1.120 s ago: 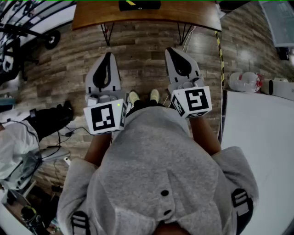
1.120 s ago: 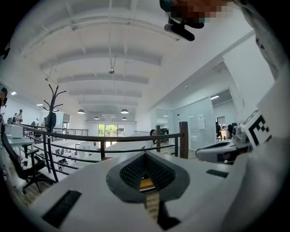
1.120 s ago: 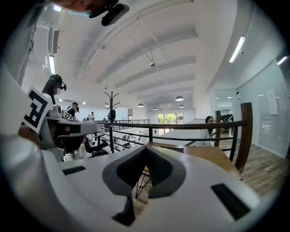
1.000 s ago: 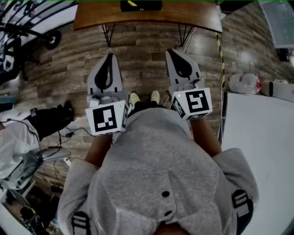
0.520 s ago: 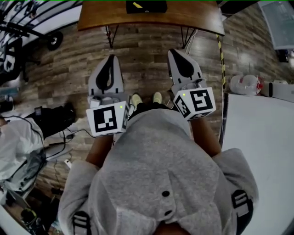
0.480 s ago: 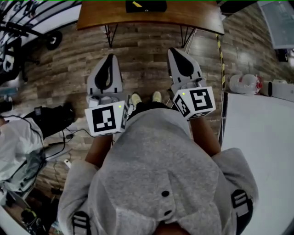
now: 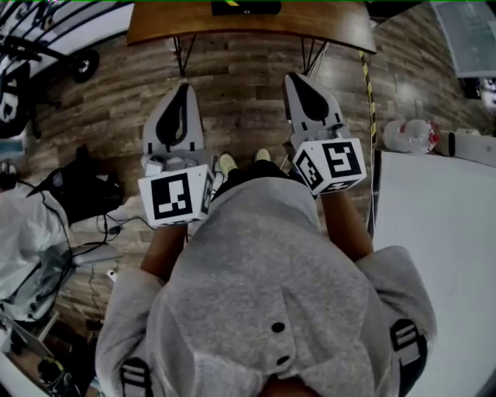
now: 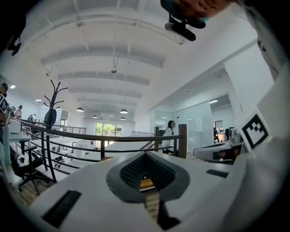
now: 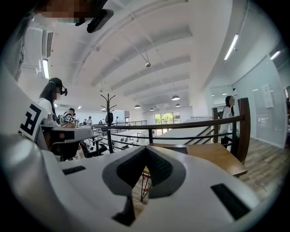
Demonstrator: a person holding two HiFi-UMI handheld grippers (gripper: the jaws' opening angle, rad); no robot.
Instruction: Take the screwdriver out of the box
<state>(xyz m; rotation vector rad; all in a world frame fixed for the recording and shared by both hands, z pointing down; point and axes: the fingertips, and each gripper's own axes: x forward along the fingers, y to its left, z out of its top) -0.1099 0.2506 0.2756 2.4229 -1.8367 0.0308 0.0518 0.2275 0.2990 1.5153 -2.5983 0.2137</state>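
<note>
A black box (image 7: 236,7) with a yellow item in it lies on the brown wooden table (image 7: 310,23) at the top edge of the head view; the screwdriver itself I cannot make out. My left gripper (image 7: 184,88) and right gripper (image 7: 294,77) are held level over the plank floor, short of the table, both shut and empty. In the left gripper view the jaws (image 8: 146,154) meet at the tip. The right gripper view shows its closed jaws (image 9: 146,149), with the wooden table (image 9: 217,156) ahead and a dark box (image 9: 173,150) on it.
A white table (image 7: 442,233) stands at the right, with a yellow-black strip (image 7: 370,101) along the floor beside it. White containers (image 7: 411,136) sit at the far right. A black bag (image 7: 77,190) and cables lie on the floor at the left. People sit at desks (image 9: 68,131) behind a railing.
Both grippers have edged a little forward toward the wooden table. Both stay shut and empty.
</note>
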